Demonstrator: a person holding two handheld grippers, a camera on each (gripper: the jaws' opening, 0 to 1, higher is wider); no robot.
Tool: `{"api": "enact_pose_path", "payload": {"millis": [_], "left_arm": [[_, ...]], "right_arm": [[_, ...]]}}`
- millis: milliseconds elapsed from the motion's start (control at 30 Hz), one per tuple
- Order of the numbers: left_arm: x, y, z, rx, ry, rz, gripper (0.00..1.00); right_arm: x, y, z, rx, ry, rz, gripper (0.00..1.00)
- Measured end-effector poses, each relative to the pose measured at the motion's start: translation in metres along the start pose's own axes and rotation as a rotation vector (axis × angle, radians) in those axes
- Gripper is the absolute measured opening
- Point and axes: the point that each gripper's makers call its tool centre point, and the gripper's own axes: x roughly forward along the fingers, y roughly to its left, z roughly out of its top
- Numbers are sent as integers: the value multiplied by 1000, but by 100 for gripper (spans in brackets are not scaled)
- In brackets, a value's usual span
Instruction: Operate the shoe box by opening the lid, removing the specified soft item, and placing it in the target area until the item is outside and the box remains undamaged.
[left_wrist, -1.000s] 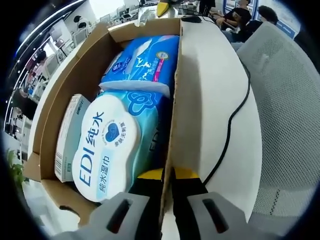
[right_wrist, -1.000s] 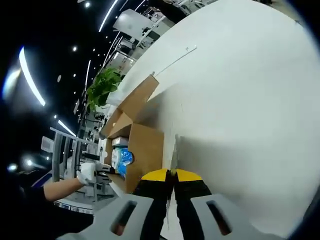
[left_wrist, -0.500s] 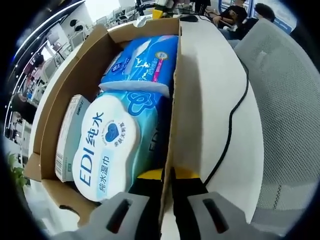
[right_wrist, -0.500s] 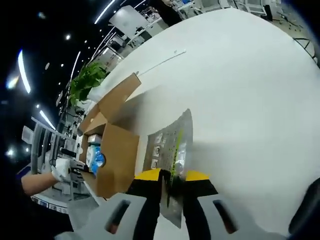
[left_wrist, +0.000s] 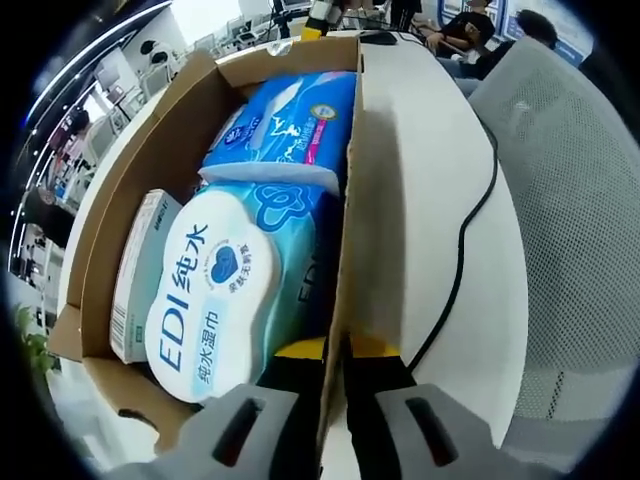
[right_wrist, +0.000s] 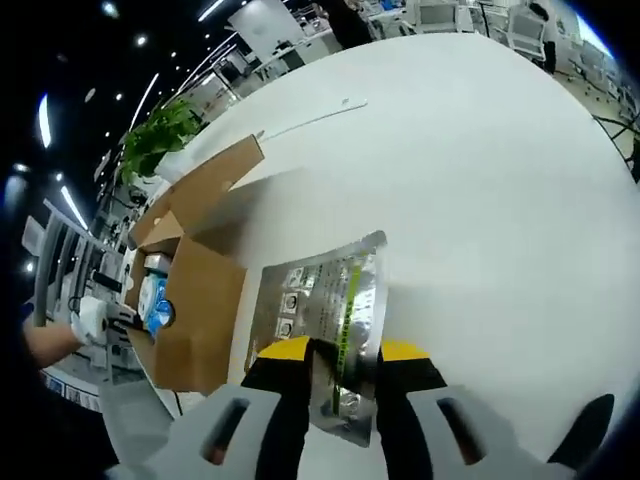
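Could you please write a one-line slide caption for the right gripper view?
Right gripper lays a silver foil pouch flat on the white table, beside the opened cardboard shoe box.

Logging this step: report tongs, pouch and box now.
Left tongs shut on box wall. Right tongs parted around silver pouch lying on white table. Box open, wipes pack inside.

1 open shoe box (left_wrist: 190, 110), 2 blue wipe packs (left_wrist: 225, 290), 1 small carton (left_wrist: 135, 270), 1 silver pouch (right_wrist: 325, 310), 1 black cable (left_wrist: 465, 230)
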Motion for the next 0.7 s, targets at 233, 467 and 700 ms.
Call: {"api": "enact_pose_path", "payload": {"millis": [233, 467, 700], "left_arm": [[1, 0, 0, -2, 1, 6, 4], [1, 0, 0, 45, 1, -12, 4], [0, 4, -1, 27, 21, -16, 4]], "right_arm": [[-5, -20, -5, -73, 10, -120, 21], [-16, -13, 5, -143, -103, -169, 25], [-17, 8, 1, -273, -183, -230, 28]]}}
